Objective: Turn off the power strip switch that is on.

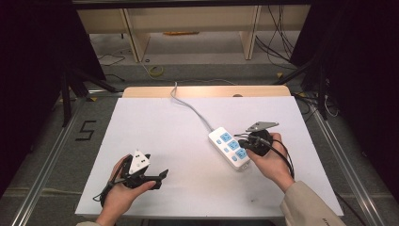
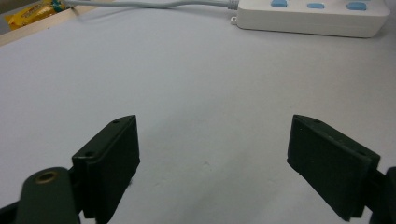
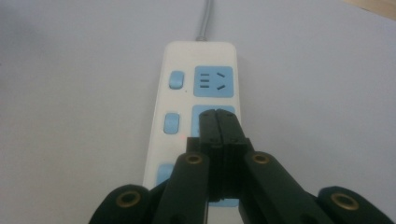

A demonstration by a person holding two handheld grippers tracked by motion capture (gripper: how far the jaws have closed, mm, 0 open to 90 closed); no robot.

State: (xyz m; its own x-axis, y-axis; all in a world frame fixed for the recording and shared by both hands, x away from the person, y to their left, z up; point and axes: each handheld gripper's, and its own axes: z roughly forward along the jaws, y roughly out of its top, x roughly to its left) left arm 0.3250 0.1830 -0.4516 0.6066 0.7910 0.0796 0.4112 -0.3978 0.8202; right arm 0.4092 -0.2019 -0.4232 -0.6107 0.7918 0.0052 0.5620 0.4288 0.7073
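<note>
A white power strip [image 1: 229, 147] with blue sockets and blue switches lies right of the table's middle, also seen in the right gripper view [image 3: 196, 88]. My right gripper [image 1: 241, 142] is shut with nothing between its jaws. Its closed tips [image 3: 217, 115] hang over the middle blue socket. A tiny red light [image 3: 181, 137] shows beside the middle switch. My left gripper [image 1: 159, 178] rests at the near left, well away from the strip. Its jaws [image 2: 212, 140] stand wide open over bare white surface. The strip's side [image 2: 313, 21] shows far off in the left gripper view.
The strip's grey cable [image 1: 188, 106] runs to the table's far wooden edge [image 1: 202, 91] and off it. The white table top [image 1: 155, 127] lies between the two hands. Behind the table are wooden shelving and loose floor cables [image 1: 277, 42].
</note>
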